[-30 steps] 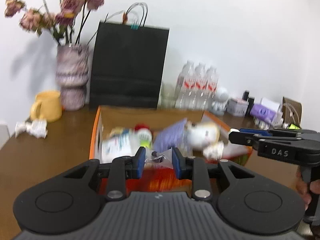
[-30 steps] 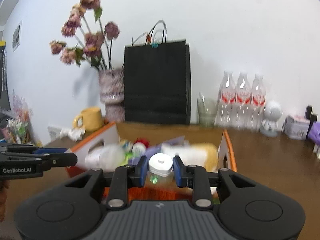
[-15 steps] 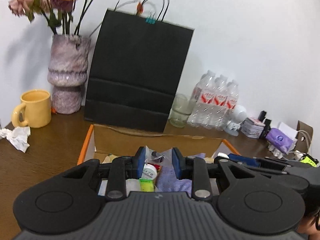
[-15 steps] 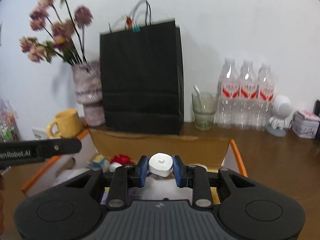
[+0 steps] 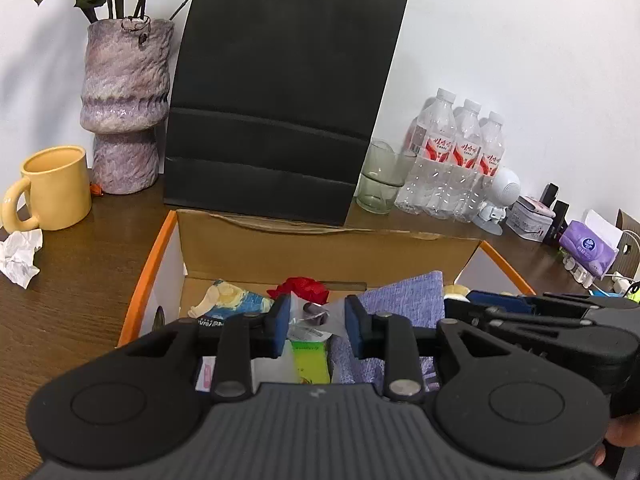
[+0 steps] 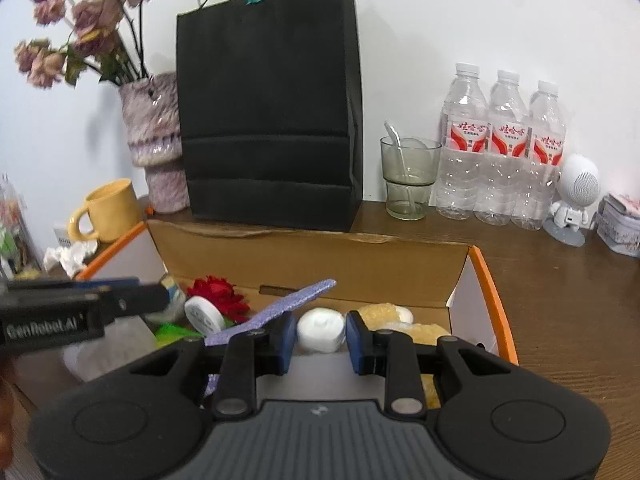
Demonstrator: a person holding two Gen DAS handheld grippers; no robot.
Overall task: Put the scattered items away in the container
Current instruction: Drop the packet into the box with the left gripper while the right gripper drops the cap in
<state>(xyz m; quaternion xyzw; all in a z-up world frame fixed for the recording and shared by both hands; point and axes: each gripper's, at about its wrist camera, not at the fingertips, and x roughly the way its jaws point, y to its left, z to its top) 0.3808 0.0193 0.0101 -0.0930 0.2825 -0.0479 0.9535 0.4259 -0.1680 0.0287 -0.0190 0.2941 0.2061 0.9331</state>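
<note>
The cardboard box (image 5: 320, 248) sits right under both grippers, stuffed with a purple cloth (image 5: 404, 304), red flower (image 6: 216, 292) and tape roll (image 6: 204, 314). Left gripper (image 5: 316, 320) pinches a clear packet (image 5: 310, 316); right gripper (image 6: 320, 334) clamps a white puck (image 6: 320, 330).

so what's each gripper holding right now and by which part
The left gripper pinches a small clear plastic packet by its sides. The right gripper grips a white rounded object across its middle, above the box.

Matt corrugated cardboard box (image 5: 328, 248), glossy crinkled plastic packet (image 5: 310, 320) between left pads, nubbly purple cloth (image 5: 404, 306) just beside.
</note>
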